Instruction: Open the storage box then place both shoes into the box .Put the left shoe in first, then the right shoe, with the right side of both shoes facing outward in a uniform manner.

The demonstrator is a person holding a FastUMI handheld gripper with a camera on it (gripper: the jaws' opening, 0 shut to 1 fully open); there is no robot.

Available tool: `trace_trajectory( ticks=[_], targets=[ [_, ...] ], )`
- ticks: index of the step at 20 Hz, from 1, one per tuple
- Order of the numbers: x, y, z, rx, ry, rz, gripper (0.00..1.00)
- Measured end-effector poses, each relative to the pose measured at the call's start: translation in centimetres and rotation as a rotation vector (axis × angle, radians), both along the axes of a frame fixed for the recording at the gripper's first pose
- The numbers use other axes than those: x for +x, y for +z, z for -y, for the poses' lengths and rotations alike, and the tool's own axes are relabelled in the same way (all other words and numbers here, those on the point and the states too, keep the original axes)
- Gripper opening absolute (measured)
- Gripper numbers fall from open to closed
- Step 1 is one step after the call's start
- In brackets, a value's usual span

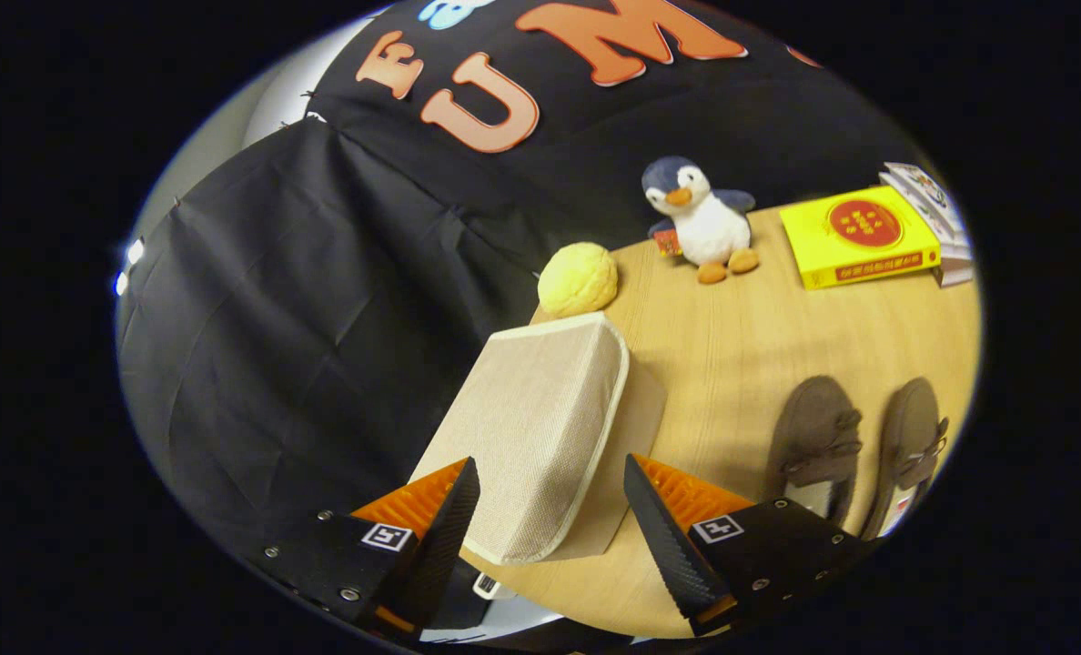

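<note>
A beige woven storage box point(540, 418) with pale trim stands at the left edge of the wooden table point(741, 346), its lid face turned toward me and a smoother tan side showing on its right. My gripper point(550, 462) is open, fingers spread wide, with the box's near end between them and a gap on each side. Two brown loafers with bows lie side by side to the right of the right finger, toes pointing away: one point(818, 437) nearer the box, the other point(914, 446) farther out. Their heels are hidden behind the right finger's mount.
Beyond the box sit a round yellow bun-like toy point(579, 277) and a plush penguin point(700, 218). A yellow flat box point(859, 236) and a stack of books point(936, 214) lie at the far right. The table's edge runs just left of the storage box.
</note>
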State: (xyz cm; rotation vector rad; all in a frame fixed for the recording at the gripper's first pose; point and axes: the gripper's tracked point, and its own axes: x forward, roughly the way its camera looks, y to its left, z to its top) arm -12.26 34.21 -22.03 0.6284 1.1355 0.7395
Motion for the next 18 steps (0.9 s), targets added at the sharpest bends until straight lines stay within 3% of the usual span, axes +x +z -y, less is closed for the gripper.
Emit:
trace_trajectory(
  ticks=[7, 13, 18],
  targets=[
    [-1.2, -4.6, -3.4, 0.033, 0.077, -0.106, 0.96],
    [-1.3, -4.2, -5.2, 0.215, 0.048, -0.226, 0.93],
    [-1.5, -2.7, -4.6, 0.259, 0.057, -0.223, 0.78]
  ],
)
